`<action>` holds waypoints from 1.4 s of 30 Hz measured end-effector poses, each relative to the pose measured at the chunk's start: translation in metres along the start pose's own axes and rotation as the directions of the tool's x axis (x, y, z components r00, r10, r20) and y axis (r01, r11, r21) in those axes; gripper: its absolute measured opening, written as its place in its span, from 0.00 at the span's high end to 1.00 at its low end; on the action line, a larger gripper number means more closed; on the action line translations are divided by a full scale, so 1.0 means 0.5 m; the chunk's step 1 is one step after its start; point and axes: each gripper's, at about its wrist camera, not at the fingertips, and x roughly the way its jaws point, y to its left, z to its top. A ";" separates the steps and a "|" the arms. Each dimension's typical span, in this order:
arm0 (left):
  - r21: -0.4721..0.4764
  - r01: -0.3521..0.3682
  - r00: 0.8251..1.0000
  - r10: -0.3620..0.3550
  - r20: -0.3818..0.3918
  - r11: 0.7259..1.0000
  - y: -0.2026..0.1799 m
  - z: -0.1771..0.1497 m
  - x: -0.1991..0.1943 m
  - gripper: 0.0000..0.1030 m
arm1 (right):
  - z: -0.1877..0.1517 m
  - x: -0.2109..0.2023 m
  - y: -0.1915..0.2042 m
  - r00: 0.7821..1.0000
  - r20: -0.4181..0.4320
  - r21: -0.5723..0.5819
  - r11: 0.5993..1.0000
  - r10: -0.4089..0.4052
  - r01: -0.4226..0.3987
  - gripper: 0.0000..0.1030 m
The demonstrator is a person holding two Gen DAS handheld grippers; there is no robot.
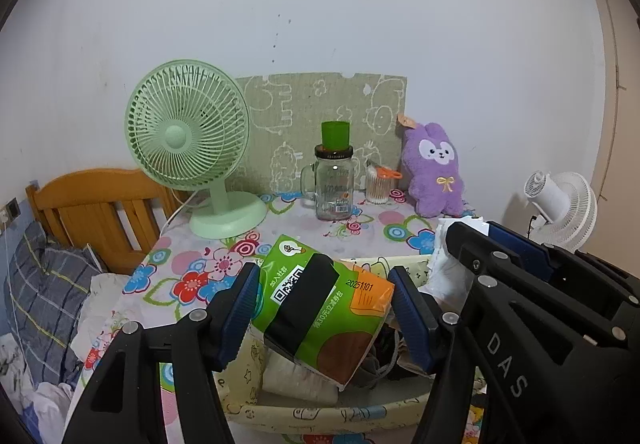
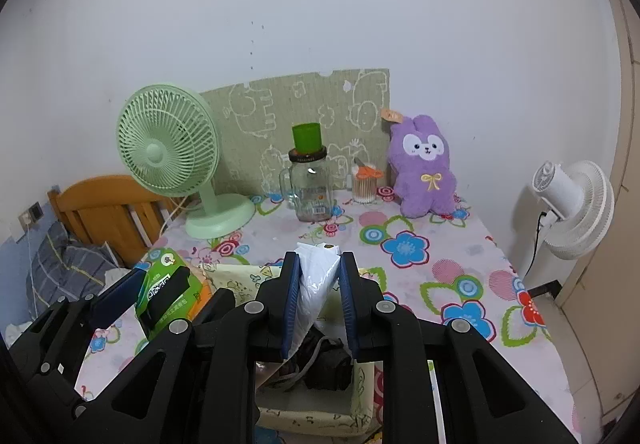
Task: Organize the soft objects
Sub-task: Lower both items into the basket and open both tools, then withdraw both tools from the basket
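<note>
Floral cloth covers the desk (image 2: 460, 256), which stands against a white wall beside a wooden bed frame (image 1: 92, 211). At the desk's near edge sits a pale yellow fabric basket (image 1: 320, 414) printed with small cartoon figures; dark items and a white folded piece lie inside it. Above the basket, my left gripper (image 1: 324, 308) has its jaws clamped on a green tissue pack (image 1: 320, 308), which is tilted and banded with black tape. Just to its right, my right gripper (image 2: 320, 296) has its jaws pressed together on a white plastic-wrapped pack (image 2: 314, 280), also held over the basket. Both grippers are close side by side.

Toward the far edge, from the left corner to the right: a green desk fan (image 1: 188, 147) with its round base on the cloth; a glass mug jar (image 1: 332, 183) carrying a green cup (image 1: 335, 133) on its lid; a clear jar of cotton swabs (image 1: 378, 185) with orange scissors (image 1: 389, 173) resting on top; and a purple plush rabbit (image 1: 434, 171) sitting upright at the far right corner. A green patterned board (image 1: 320, 111) leans against the wall behind them. Off the desk's right edge stands a white fan (image 2: 572, 203).
</note>
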 end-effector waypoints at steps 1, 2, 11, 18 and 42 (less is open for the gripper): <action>-0.001 0.001 1.000 -0.001 -0.001 1.000 0.000 -0.001 0.004 0.35 | -0.001 0.005 -0.001 1.000 -0.001 -0.001 1.000 -0.001 0.001 0.78; -0.002 0.002 1.000 -0.002 -0.002 1.000 0.000 -0.002 0.010 0.35 | -0.001 0.011 -0.002 1.000 -0.002 -0.001 1.000 -0.003 0.003 0.78; 0.010 0.025 0.999 -0.025 -0.031 1.000 -0.007 -0.014 0.066 0.34 | -0.017 0.068 -0.022 0.999 -0.025 0.018 0.999 -0.027 0.028 0.78; 0.019 0.022 0.997 -0.021 -0.073 1.000 -0.006 -0.029 0.104 0.33 | -0.035 0.110 -0.024 0.997 -0.067 0.026 0.999 -0.023 0.025 0.78; 0.016 0.021 0.989 -0.019 -0.148 1.000 0.012 -0.047 0.128 0.17 | -0.045 0.152 0.004 0.994 -0.105 -0.069 0.997 0.038 -0.045 0.16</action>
